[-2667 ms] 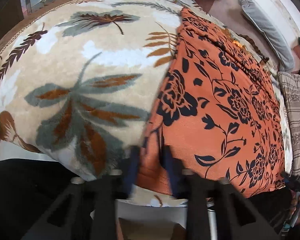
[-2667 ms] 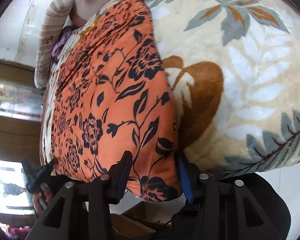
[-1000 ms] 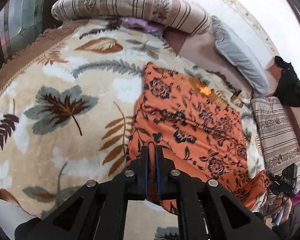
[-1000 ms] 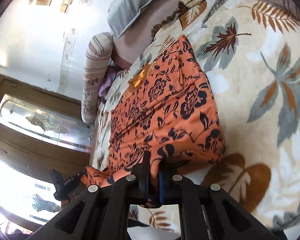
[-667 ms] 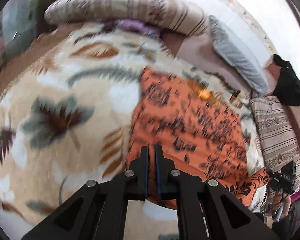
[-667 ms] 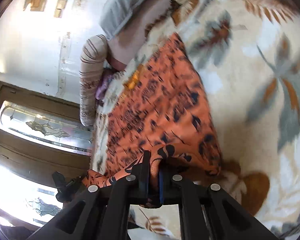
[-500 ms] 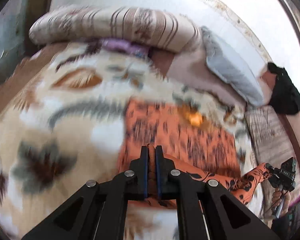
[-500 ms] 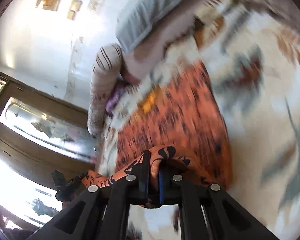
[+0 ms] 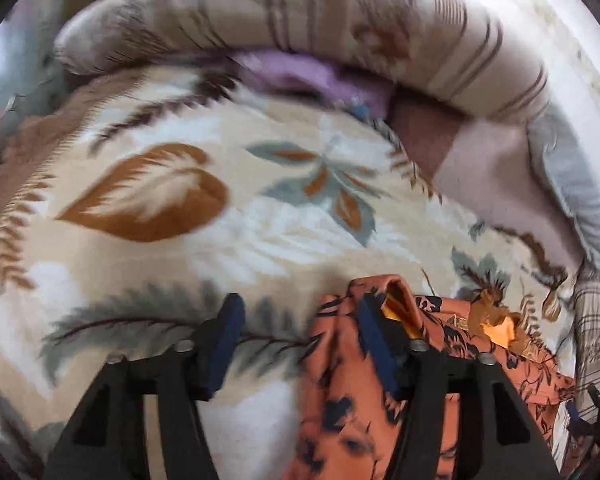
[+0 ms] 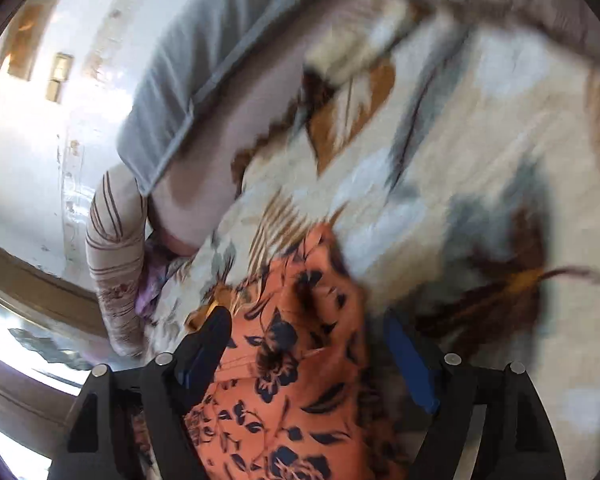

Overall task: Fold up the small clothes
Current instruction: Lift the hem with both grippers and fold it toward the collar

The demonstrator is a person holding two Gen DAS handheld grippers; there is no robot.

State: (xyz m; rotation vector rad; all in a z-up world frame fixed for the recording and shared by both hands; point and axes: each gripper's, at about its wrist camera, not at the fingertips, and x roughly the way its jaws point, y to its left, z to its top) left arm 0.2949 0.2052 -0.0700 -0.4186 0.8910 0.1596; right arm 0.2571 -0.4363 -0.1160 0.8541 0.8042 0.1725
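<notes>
Orange cloth (image 9: pixel 340 412) with dark flower print is lying on the leaf-patterned blanket (image 9: pixel 172 200) of a bed, sitting at the lower right of the left wrist view and the lower middle of the right wrist view (image 10: pixel 288 364). Left tongs (image 9: pixel 298 320) are standing well apart, having just been opening; the folded edge of the cloth is bunching up against the inner side of the right-hand finger, while the other finger is hovering over bare blanket, so nothing is being pinched. Right tongs (image 10: pixel 306 340) are also gaping wide after just opening; the cloth is lying loose between the 2 fingers without either pad pressing it. Both views are blurring with motion. Across the top of the left wrist view a striped bolster (image 9: pixel 300 20) is lying along the bed, with a purple cloth (image 9: pixel 300 76) tucked under it and a grey pillow (image 9: pixel 572 184) at the right edge.
</notes>
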